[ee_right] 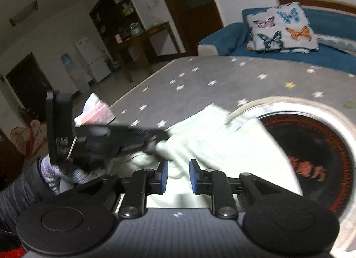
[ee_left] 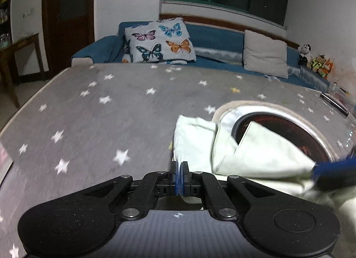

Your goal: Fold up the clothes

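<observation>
A pale, cream-white garment point(ee_left: 251, 153) lies on a grey star-printed table cover point(ee_left: 106, 111), bunched and partly folded, at about 3 o'clock in the left wrist view and just beyond the fingers at 12 o'clock in the right wrist view. Its long axis runs from the near edge of the table diagonally away: in the right wrist view it stretches from roughly 6 o'clock up toward 11 o'clock, one narrow end pointing out across the cover toward the sofa point(ee_left: 213, 35). Part of the cloth drapes over the silver rim of a round inset point(ee_right: 316, 146) with a dark, red-patterned centre. The left gripper point(ee_left: 179, 164) has its blue pads pressed together with no visible gap, at the near left edge of the garment; whether any cloth is caught between them cannot be told. In the right wrist view that same tool reaches in from 9 o'clock, blurred, its tip touching the cloth's left edge. The right gripper point(ee_right: 178, 169) has its fingers spread apart, the garment showing in the gap below them, with neither pad clearly touching it. A butterfly pillow point(ee_left: 159, 41) leans on the sofa at 12 o'clock, and a tissue pack point(ee_right: 95, 113) sits near the table's left edge.
</observation>
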